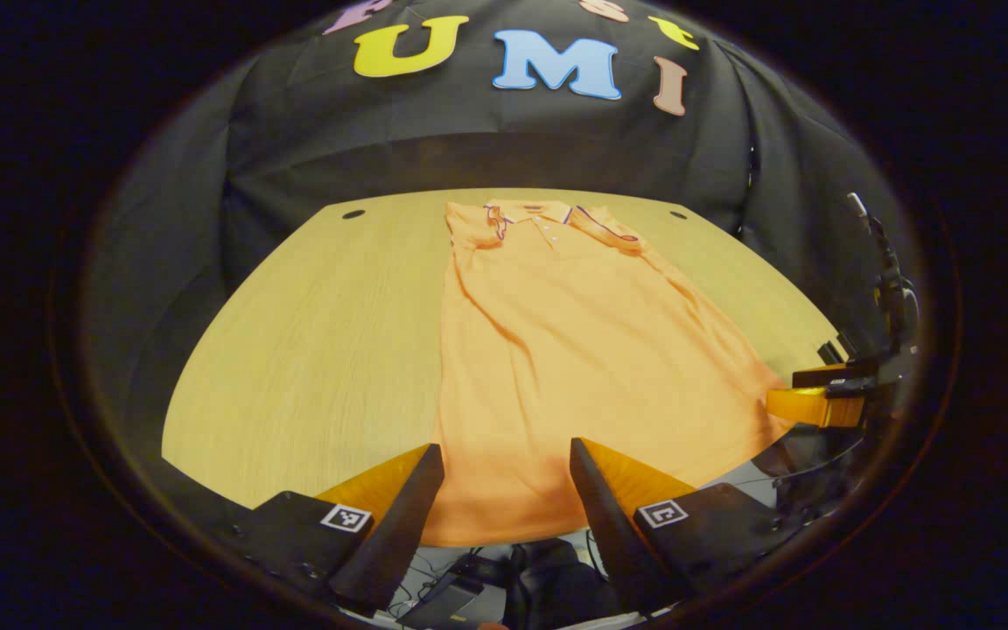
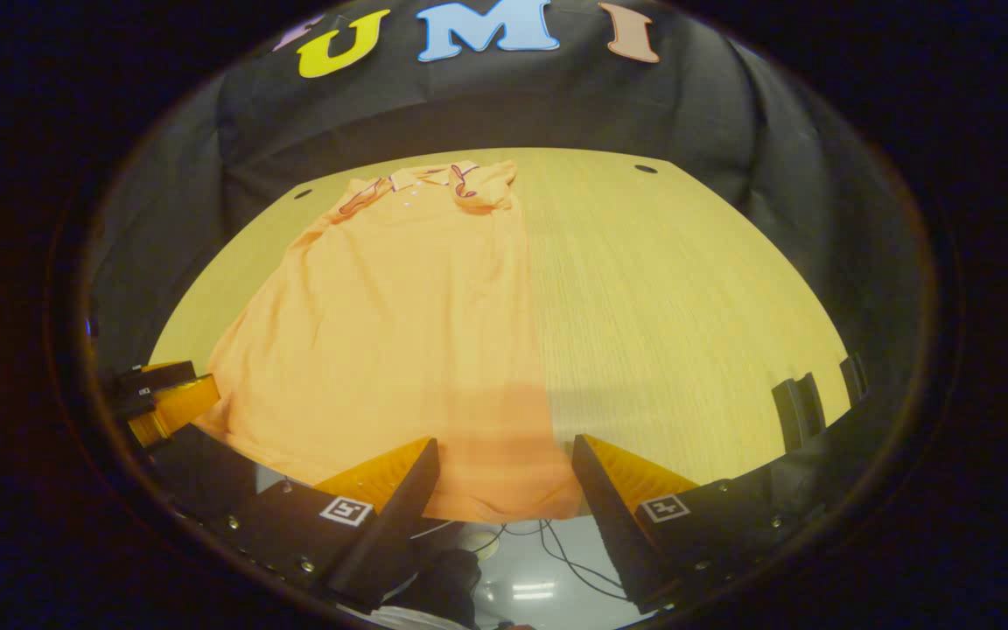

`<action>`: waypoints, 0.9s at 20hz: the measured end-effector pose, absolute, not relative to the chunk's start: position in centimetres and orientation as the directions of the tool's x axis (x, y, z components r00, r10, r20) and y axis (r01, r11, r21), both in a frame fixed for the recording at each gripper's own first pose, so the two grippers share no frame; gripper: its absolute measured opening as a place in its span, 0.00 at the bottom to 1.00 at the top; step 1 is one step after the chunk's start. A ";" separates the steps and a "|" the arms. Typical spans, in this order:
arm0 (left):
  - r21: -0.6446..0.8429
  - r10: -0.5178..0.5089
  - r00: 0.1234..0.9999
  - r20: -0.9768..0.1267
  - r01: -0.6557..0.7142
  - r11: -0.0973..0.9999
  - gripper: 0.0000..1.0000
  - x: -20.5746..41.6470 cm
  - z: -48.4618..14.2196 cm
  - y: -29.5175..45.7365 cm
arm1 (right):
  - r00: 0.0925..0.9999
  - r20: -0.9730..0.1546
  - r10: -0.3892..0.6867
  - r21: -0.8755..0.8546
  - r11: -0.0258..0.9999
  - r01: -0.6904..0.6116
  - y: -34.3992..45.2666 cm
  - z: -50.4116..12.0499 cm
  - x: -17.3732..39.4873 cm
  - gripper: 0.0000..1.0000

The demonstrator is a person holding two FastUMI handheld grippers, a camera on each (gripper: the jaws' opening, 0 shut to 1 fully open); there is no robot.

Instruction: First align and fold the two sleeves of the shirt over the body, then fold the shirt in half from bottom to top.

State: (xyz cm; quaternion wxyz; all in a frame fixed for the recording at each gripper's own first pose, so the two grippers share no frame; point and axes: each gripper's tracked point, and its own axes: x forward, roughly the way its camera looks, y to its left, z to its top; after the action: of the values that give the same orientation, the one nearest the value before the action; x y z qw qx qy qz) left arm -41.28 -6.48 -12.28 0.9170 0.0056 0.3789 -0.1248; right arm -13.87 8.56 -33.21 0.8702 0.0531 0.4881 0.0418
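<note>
On the wooden table (image 1: 311, 350), the orange shirt (image 1: 574, 350) lay flat, collar far, sleeves already folded in. Left gripper (image 1: 504, 490) and right gripper (image 2: 504, 486) both hovered spread apart at its near hem, pinching nothing.

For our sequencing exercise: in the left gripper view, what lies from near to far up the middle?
Left gripper → orange polo shirt's hem → its collar → wooden table's far edge → black cloth wall.
</note>
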 end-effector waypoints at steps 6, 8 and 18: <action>-0.046 -0.201 0.678 -0.707 0.239 0.970 0.95 -42.4 -13.6 -6.1 | 0.510 -0.850 0.132 0.128 0.991 -0.043 9.0 -33.5 -14.4 0.95; -0.051 -0.196 0.670 -0.716 0.230 0.972 0.95 -42.7 -14.3 -6.1 | 0.509 -0.852 0.125 0.114 0.992 -0.052 9.0 -33.8 -14.4 0.95; -0.036 -0.208 0.662 -0.720 0.265 0.964 0.65 -43.0 -14.7 -8.4 | 0.516 -0.844 0.148 0.123 0.989 -0.081 10.4 -33.8 -14.7 0.72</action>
State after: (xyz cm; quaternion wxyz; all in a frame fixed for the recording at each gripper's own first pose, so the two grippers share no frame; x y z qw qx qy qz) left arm -42.98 -8.35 -14.72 0.9110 0.0360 0.3899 -0.1298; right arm -14.70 10.41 -33.77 0.8699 0.0341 0.4876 0.0657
